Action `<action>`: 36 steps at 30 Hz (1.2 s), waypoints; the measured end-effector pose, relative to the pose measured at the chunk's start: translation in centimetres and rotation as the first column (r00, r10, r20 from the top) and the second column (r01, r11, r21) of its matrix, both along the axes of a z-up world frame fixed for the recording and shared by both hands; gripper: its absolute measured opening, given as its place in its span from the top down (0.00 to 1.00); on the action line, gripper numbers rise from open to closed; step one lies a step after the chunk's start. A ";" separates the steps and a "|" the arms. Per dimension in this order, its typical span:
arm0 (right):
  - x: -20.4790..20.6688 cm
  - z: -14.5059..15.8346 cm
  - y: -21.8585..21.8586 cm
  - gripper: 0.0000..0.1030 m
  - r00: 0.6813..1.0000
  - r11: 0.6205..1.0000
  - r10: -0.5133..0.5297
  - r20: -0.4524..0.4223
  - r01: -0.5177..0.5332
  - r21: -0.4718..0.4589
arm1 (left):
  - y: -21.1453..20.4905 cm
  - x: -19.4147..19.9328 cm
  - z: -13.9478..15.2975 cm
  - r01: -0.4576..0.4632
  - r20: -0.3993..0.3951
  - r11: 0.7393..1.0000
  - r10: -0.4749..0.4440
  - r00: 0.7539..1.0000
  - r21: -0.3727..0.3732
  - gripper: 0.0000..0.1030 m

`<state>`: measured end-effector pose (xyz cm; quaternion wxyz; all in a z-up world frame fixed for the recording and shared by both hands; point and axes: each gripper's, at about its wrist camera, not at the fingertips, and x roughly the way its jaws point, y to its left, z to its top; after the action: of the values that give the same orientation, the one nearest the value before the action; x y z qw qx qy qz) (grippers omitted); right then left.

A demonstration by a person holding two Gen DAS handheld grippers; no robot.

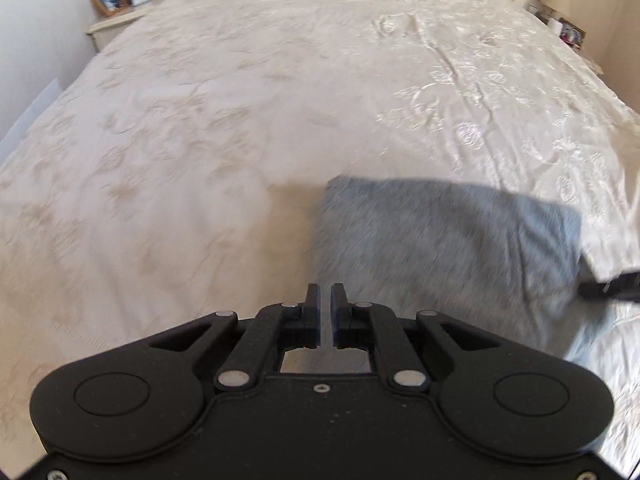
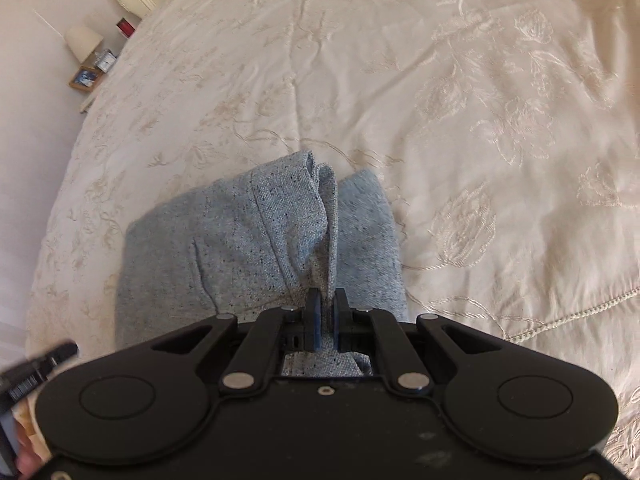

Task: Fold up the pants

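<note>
We are on a late fold: the pants (image 2: 256, 248) lie bunched on the bed (image 2: 480, 120), our right gripper (image 2: 326, 300) clenched on a fabric edge. Our left gripper (image 1: 325, 300) is nearly closed on nothing. Next we should probably lay that edge flat.

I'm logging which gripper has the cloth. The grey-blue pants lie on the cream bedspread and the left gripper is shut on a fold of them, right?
Not the left: the right gripper is shut on the pants, as the right wrist view shows. The left gripper holds nothing. They do lie on the bedspread.
</note>
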<state>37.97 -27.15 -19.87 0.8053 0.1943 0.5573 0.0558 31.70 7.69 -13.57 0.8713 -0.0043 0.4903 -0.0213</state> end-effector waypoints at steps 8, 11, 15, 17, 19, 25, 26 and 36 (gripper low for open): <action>-0.3 3.3 0.8 0.82 0.989 0.976 -0.084 0.124 0.107 -0.192 | -2.9 6.0 -0.4 0.044 -0.036 0.999 -0.045 0.998 -0.030 0.87; 0.9 4.9 3.1 0.80 0.977 0.981 0.015 0.214 0.028 -0.194 | -4.4 7.3 -1.0 0.075 -0.048 0.997 -0.077 0.996 -0.037 0.86; 3.5 3.9 6.8 0.80 0.966 0.978 0.117 0.231 -0.072 -0.196 | -5.9 9.0 -3.0 0.112 -0.078 0.994 -0.113 0.990 -0.019 0.81; 4.6 2.4 8.0 0.82 0.969 0.972 0.140 0.205 -0.095 -0.213 | -5.8 9.9 -5.0 0.097 -0.126 0.995 -0.095 0.987 0.010 0.81; 5.7 0.1 8.2 0.86 0.983 0.962 0.125 0.134 -0.087 -0.258 | -5.1 10.7 -7.1 0.077 -0.165 0.996 -0.069 0.984 0.040 0.80; 6.6 -4.8 6.4 0.85 0.995 0.922 0.095 0.022 -0.079 -0.379 | -3.9 11.9 -8.5 0.028 -0.223 0.999 -0.034 0.974 -0.027 0.78; 6.7 -4.9 6.4 0.84 0.994 0.921 0.105 0.022 -0.088 -0.381 | -4.1 11.8 -8.5 0.033 -0.222 0.999 -0.035 0.975 -0.017 0.78; 6.0 -4.4 6.7 0.78 0.992 0.910 0.126 0.019 -0.108 -0.401 | -4.4 11.2 -7.5 0.014 -0.227 1.000 -0.012 0.974 0.007 0.73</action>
<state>43.98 -20.43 -24.30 0.8352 -0.0089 0.5498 -0.0064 42.92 3.28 -21.10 0.8095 0.0002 0.5866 -0.0242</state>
